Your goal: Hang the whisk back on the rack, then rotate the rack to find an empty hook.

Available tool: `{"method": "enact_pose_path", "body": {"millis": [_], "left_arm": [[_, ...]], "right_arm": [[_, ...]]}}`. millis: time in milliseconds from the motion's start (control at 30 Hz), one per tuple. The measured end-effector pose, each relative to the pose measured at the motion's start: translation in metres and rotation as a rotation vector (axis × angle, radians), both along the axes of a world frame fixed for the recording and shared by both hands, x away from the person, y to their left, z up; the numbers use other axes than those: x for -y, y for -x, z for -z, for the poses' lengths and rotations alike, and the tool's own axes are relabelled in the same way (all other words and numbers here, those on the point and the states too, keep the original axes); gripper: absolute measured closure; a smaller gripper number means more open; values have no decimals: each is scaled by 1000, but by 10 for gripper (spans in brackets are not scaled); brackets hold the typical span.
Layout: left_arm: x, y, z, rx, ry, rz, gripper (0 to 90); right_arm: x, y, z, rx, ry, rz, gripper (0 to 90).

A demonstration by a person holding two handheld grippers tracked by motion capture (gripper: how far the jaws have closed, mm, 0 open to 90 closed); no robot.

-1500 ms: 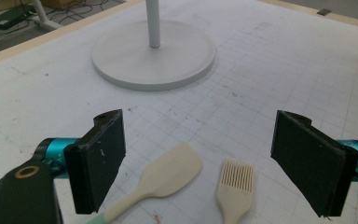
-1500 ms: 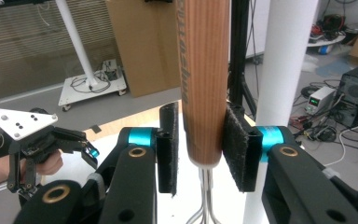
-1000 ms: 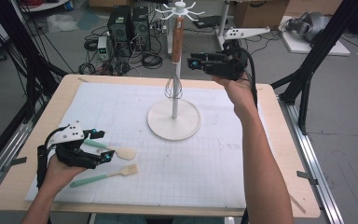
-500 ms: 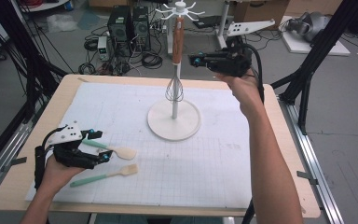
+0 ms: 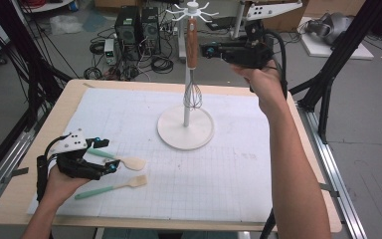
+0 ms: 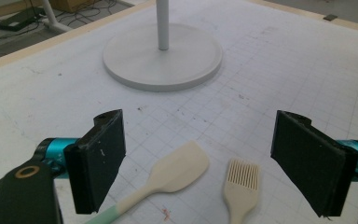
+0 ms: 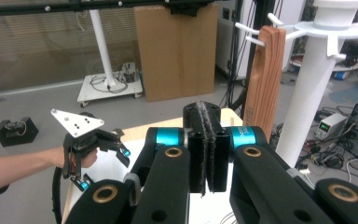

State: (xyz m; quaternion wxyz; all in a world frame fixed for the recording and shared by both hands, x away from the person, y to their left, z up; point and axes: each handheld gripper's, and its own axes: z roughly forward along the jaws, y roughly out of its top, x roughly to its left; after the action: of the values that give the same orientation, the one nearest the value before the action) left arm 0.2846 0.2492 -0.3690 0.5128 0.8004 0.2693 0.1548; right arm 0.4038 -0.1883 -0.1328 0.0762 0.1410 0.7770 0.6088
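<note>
A whisk with a wooden handle (image 5: 192,44) hangs from a hook of the white stand (image 5: 185,134) at the table's middle back. My right gripper (image 5: 205,50) is held high just right of that handle, apart from it. Its jaws (image 7: 207,140) are shut with nothing between them, and the handle (image 7: 265,79) stands to their right. At the front left my left gripper (image 5: 105,155) rests open. A cream spatula (image 6: 175,172) and a cream brush (image 6: 242,179), both with mint handles, lie on the mat between and beyond its wide jaws, untouched.
A white gridded mat (image 5: 229,169) covers the wooden table (image 5: 303,149). The stand's round base (image 6: 163,60) lies ahead of the left gripper. Behind the table are computer boxes (image 5: 137,25), cables and black frame legs (image 5: 338,59). A cardboard box (image 7: 175,51) stands off the table.
My right gripper has risen beside the whisk handle, from below the hooks up to near the handle's top. The left gripper, spatula and brush have stayed put.
</note>
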Motion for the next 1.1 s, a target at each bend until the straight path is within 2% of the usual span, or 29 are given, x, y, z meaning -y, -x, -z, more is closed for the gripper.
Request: {"method": "enact_pose_path", "body": {"millis": [167, 233, 300, 633, 800, 1100], "left_arm": [[0, 0, -1, 4, -10, 5, 181], [0, 0, -1, 2, -1, 4, 181], [0, -1, -1, 3, -2, 3, 181], [0, 0, -1, 1, 3, 5, 181], [0, 1, 1, -4, -6, 11, 181], [-1, 2, 0, -2, 4, 5, 181]], "right_arm": [[-3, 0, 0, 5, 5, -4, 893], [-4, -1, 0, 14, 7, -5, 893], [-4, -1, -1, 4, 5, -5, 893], [-8, -2, -12, 21, 0, -13, 894], [-10, -3, -18, 15, 15, 10, 895], [-12, -13, -27, 20, 6, 31, 895]]}}
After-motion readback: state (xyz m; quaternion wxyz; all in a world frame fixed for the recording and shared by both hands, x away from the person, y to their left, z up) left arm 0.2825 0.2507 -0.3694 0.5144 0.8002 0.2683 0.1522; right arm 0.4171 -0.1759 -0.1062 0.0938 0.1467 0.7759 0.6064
